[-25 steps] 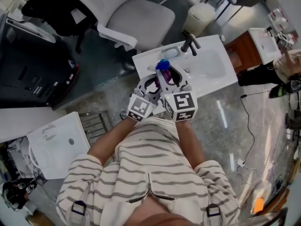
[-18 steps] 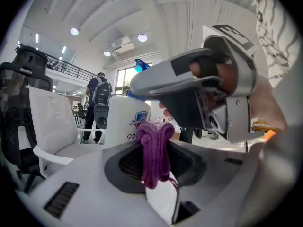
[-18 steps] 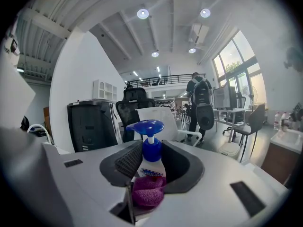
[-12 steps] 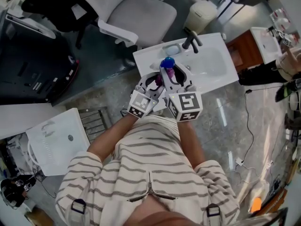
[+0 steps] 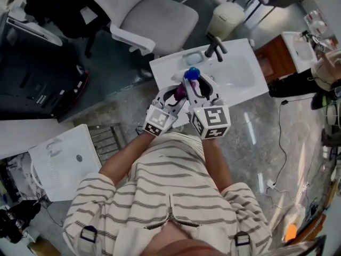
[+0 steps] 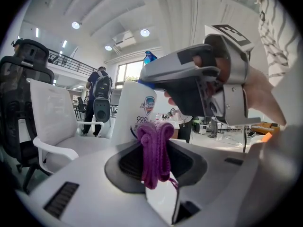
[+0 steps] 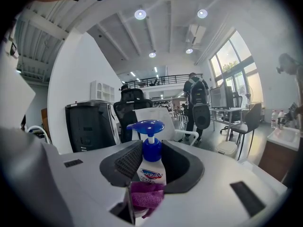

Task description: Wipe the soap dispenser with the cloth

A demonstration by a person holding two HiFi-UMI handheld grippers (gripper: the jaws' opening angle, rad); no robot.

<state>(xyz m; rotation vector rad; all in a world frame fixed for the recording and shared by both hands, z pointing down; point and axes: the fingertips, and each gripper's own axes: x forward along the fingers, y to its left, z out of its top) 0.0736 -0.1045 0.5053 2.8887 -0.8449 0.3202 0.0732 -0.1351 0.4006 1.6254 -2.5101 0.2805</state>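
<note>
The soap dispenser point(image 5: 192, 74), a white bottle with a blue pump, stands upright over the near edge of the white sink point(image 5: 242, 76). My right gripper point(image 5: 196, 85) is shut on it; in the right gripper view the bottle point(image 7: 151, 169) sits between the jaws of the gripper point(image 7: 151, 161). My left gripper point(image 5: 178, 93) is shut on a bunched purple cloth point(image 5: 180, 92) and comes in from the left. The cloth point(image 6: 155, 148) presses against the bottle's lower side point(image 6: 137, 112), and it also shows low on the bottle in the right gripper view point(image 7: 147, 196).
A black faucet point(image 5: 217, 48) stands at the back of the sink. Beyond it are a white office chair point(image 5: 154, 20) and a round bin point(image 5: 226, 17). A black cabinet point(image 5: 37, 73) and a white tray point(image 5: 64, 161) lie to the left; a person point(image 5: 319, 76) stands far right.
The left gripper with the cloth has slid a little down the bottle's side. The right gripper has kept its hold and place.
</note>
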